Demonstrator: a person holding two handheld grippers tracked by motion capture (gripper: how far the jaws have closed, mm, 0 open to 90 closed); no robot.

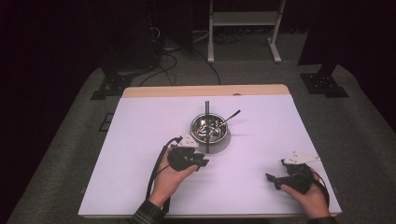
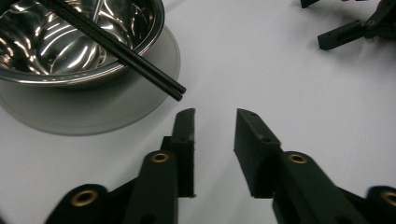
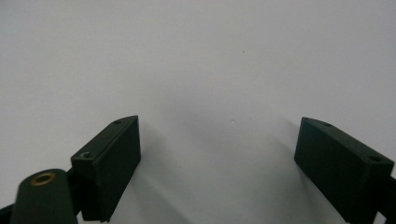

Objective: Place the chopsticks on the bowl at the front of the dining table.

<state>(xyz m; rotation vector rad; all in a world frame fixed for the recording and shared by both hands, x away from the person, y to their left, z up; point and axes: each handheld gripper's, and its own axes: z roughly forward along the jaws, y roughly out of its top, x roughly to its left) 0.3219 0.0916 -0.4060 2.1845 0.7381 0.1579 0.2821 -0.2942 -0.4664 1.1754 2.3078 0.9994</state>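
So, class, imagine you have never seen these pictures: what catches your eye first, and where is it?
A shiny steel bowl sits mid-table on a grey mat, black chopsticks lying across its rim and a spoon leaning out. Just short of it, the left hand-held gripper is open with nothing between its jaws; the right hand-held gripper gapes over the bare white table.

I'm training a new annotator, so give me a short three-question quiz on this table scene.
1. True or false: the pair of black chopsticks lies across the rim of the shiny steel bowl.
2. Which gripper is nearer the bowl? A) left gripper B) right gripper
3. What else rests in the bowl, its handle pointing outward?

Key: 1. True. 2. A; its open jaws, with nothing between them, point at the white table beside the chopsticks' near end. 3. A metal spoon.
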